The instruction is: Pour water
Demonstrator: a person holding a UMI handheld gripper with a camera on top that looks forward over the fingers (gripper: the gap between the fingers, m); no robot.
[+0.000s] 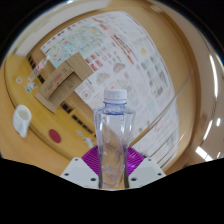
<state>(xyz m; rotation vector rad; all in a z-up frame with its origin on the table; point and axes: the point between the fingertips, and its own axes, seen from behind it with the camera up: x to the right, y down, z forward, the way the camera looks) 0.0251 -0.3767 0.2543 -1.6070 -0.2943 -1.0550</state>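
A clear plastic water bottle (112, 128) with a white cap stands upright between my fingers. My gripper (112, 168) is shut on the bottle's lower body, with the purple pads (93, 160) pressing on both sides. The bottle is held up above a wooden table (60, 125). A small white cup (22, 120) stands on the table, well to the left of the bottle and beyond my fingers.
A brown cardboard box (62, 80) lies on the table beyond the bottle to the left. A large sheet printed with small pictures (125, 55) covers the far side. A small pink-red item (55, 135) lies on the table near the cup.
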